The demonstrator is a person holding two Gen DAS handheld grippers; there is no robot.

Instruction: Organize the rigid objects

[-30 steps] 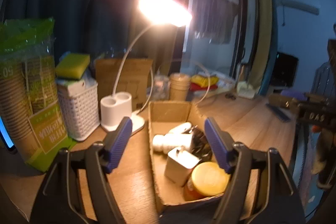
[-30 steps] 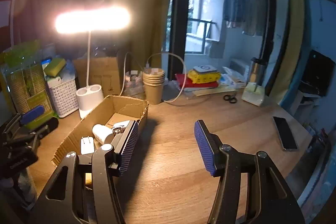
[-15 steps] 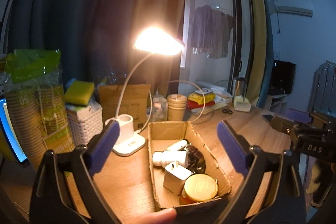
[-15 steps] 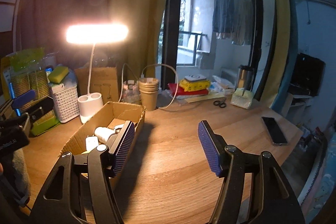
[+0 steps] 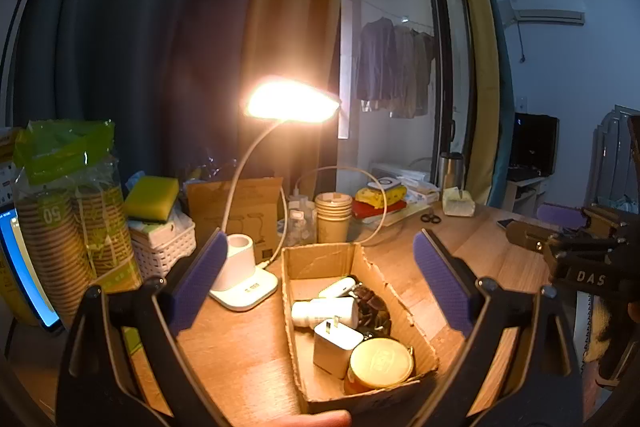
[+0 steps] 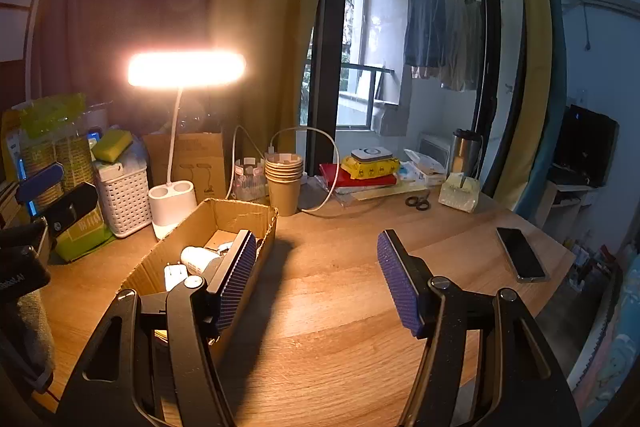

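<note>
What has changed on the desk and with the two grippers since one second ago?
The left gripper opened wider and lifted back from the cardboard box, with nothing between its fingers. The right gripper opened a little and holds nothing. The jar with the yellow lid, the white charger and the white bottle lie in the box as before; the lamp stayed put.

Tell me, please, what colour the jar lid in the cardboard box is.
Yellow-gold; the jar lid shows best in the left wrist view.
</note>
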